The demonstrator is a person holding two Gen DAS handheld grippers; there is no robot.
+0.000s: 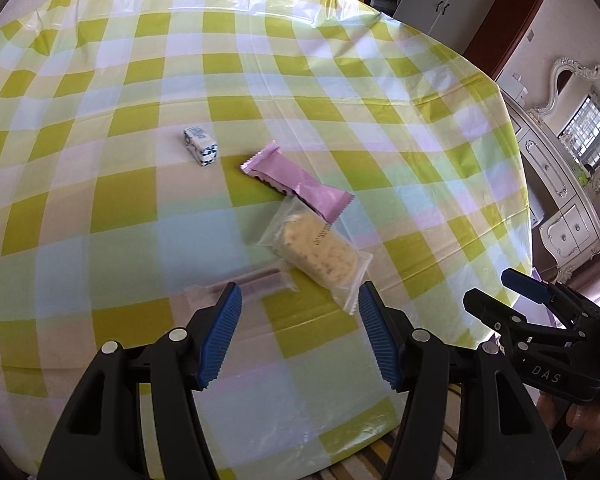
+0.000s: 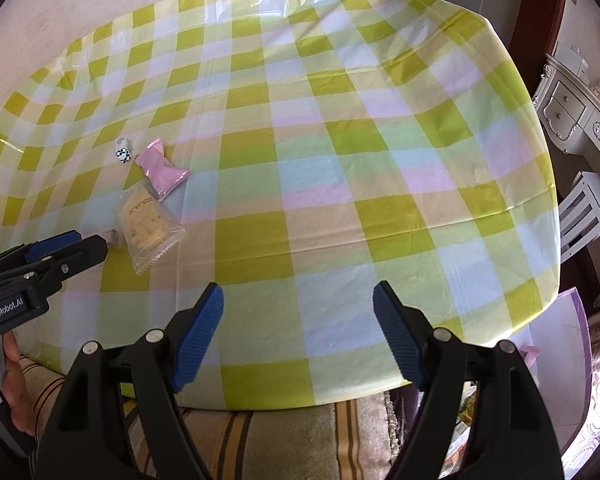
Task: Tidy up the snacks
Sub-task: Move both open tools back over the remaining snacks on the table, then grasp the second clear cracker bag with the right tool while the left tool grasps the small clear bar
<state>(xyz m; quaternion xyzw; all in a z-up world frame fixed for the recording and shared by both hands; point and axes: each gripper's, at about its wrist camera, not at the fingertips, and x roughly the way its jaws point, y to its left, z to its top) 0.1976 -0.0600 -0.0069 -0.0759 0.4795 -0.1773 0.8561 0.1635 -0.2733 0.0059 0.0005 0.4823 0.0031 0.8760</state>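
Several snacks lie on the checked tablecloth (image 1: pixel 132 200). A clear bag with a pale cracker (image 1: pixel 320 254) lies just ahead of my open left gripper (image 1: pixel 300 304). A pink wrapper (image 1: pixel 296 180) lies behind it, partly under the bag's end. A small white and blue box (image 1: pixel 200 146) is further back. A thin clear wrapped stick (image 1: pixel 252 282) lies by my left fingertip. In the right wrist view the cracker bag (image 2: pixel 148 226), pink wrapper (image 2: pixel 162 170) and box (image 2: pixel 123 151) sit far left. My right gripper (image 2: pixel 298 300) is open and empty above the table's near edge.
The right gripper shows at the right of the left wrist view (image 1: pixel 540 308); the left gripper shows at the left of the right wrist view (image 2: pixel 48 256). A white ornate cabinet (image 1: pixel 572 216) stands right of the table. A striped cushion (image 2: pixel 260 440) lies below the near edge. A purple bag (image 2: pixel 560 352) sits at lower right.
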